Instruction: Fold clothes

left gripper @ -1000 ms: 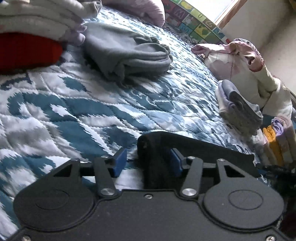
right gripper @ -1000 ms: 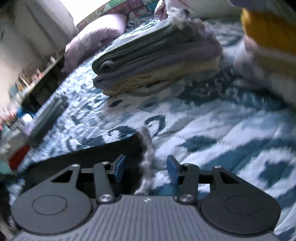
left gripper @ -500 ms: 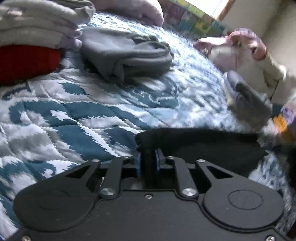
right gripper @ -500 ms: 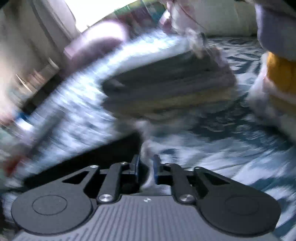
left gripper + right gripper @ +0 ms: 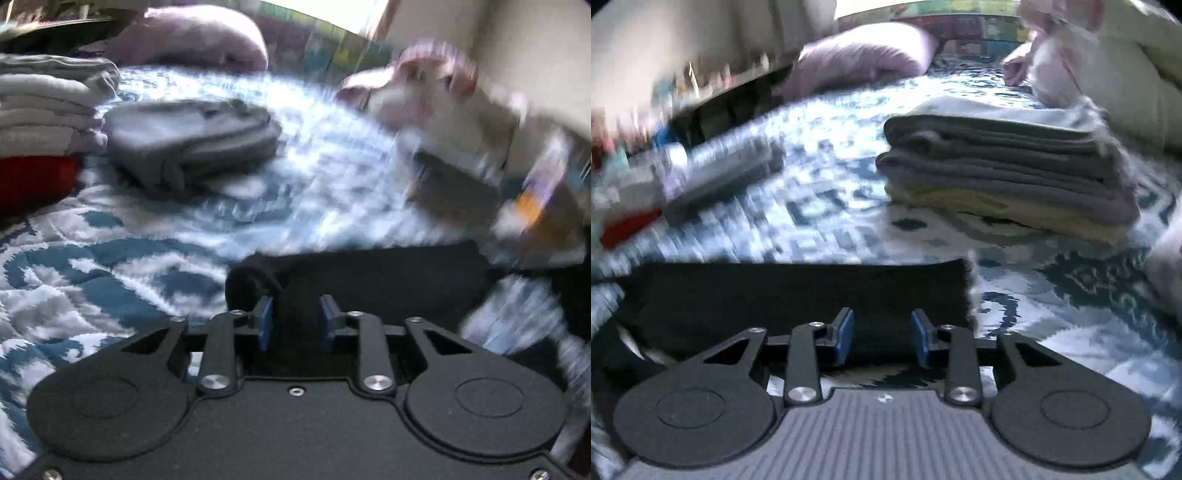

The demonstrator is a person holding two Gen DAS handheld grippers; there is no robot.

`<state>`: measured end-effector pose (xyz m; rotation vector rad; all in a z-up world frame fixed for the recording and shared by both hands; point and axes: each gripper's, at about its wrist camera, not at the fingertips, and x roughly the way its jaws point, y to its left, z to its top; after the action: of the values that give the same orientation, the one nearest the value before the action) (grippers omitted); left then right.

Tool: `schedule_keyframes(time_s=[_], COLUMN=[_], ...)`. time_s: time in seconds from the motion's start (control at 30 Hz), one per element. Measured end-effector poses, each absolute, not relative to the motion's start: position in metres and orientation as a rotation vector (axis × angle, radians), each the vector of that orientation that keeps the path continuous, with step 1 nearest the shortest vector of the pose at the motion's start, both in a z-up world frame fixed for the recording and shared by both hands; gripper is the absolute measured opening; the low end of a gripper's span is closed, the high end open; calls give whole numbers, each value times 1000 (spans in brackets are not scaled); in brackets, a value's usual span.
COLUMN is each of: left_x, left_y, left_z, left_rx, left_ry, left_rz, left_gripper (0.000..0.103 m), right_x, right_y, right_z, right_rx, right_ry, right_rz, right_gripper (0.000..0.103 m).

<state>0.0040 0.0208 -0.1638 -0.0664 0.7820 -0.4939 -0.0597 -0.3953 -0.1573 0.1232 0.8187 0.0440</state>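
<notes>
On the patterned bed (image 5: pixel 110 266), both hand-held grippers have just been easing apart around a black garment (image 5: pixel 798 295): the left hand-held gripper (image 5: pixel 293 321) and right hand-held gripper (image 5: pixel 881 334) straddle it, whether their pads still pinch unclear. Beyond it, only the right view shows the folded stack (image 5: pixel 1004 173); only the left, a grey bundle (image 5: pixel 192 144).

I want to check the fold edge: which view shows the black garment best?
The right wrist view: the black garment lies spread as a broad, fairly sharp panel with a straight far edge. The left wrist view shows the garment too, bunched at one end and blurred toward the right.
</notes>
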Motion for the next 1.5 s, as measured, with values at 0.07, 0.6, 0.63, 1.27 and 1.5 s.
schedule_keyframes(time_s=[0.07, 0.6, 0.63, 1.27, 1.5], left_x=[1, -105, -103, -72, -77], left_y=[20, 60, 59, 68, 88], left_z=[-162, -141, -141, -157, -165], left_rx=[-19, -156, -155, -202, -463], left_ry=[788, 748, 745, 671, 556], left_rz=[-462, -486, -484, -543, -566], left_gripper=[31, 48, 47, 21, 20], right_x=[-52, -217, -225, -233, -237], right_y=[-389, -415, -413, -392, -392], right_z=[-167, -141, -145, -177, -180], right_rx=[81, 329, 337, 333, 379], right_ry=[873, 885, 890, 816, 784], right_rz=[2, 31, 28, -28, -70], right_gripper=[35, 43, 43, 13, 12])
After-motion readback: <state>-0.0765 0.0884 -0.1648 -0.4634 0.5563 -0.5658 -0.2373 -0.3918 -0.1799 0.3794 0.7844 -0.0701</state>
